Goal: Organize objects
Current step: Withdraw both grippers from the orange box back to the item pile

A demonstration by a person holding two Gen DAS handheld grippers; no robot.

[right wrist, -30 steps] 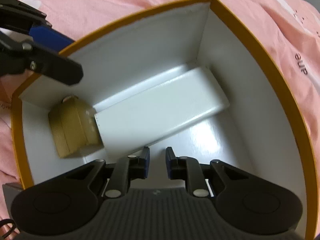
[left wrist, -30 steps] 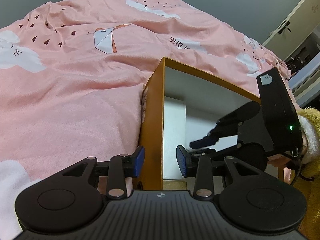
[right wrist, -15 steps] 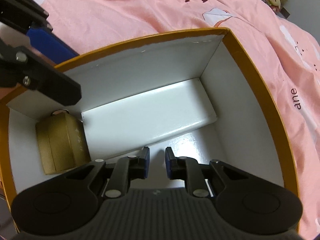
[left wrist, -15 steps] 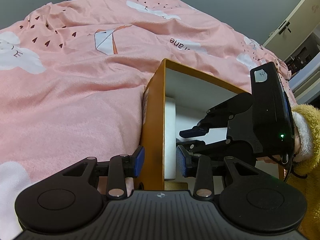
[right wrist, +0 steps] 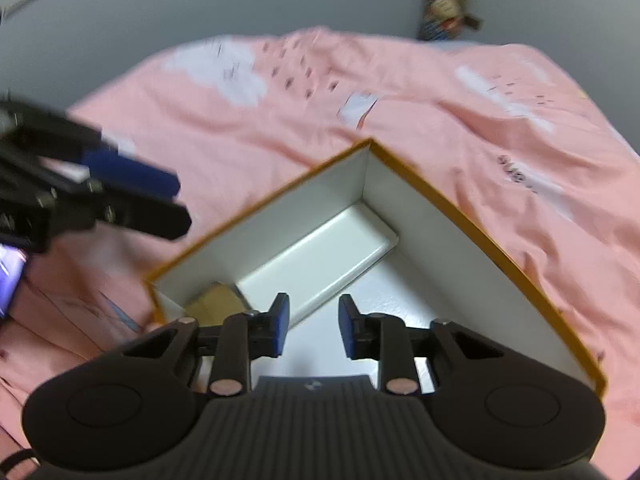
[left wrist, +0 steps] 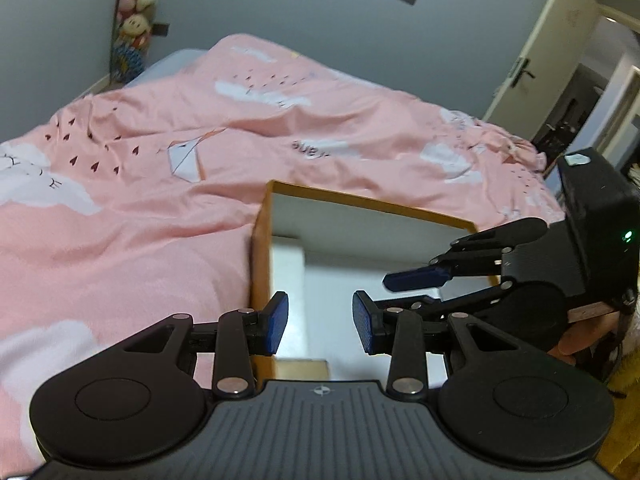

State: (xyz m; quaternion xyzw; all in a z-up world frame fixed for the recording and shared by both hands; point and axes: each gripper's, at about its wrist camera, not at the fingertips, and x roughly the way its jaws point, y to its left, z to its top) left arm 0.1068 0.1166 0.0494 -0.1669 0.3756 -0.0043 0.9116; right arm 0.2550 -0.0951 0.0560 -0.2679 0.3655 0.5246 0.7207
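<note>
Left claw (left wrist: 320,322): jaws parted with a clear gap, nothing between the blue pads (left wrist: 277,322); it sits above the near left wall of the box, one pad outside that wall, the other over the interior.
Right claw (right wrist: 312,326): jaws parted, nothing held; it hangs over the open box, pointing down into it. From the left wrist view this claw (left wrist: 404,280) comes in from the right above the box's far right part, one blue finger showing clearly, the other mostly hidden.
Orange-rimmed cardboard box with white inside walls (right wrist: 476,224): open at the top, resting on the bed; its corner points away in the right wrist view. In the left wrist view its orange left wall (left wrist: 259,248) stands upright just ahead of the left claw.
Long white rectangular case (right wrist: 320,264): lies flat on the box floor, along the back left wall, one end in the far corner.
Small tan-gold box (right wrist: 214,304): inside the big box at its near left end, touching the end of the white case; partly hidden by the right claw's finger.
Pink bedspread with white clouds and small dark hearts (left wrist: 132,216): wrinkled, covers the bed all around the box.
Hanging strip of plush toys (left wrist: 134,12): on the grey wall beyond the bed.
White door with dark handle (left wrist: 536,60): at the far right, standing open.
</note>
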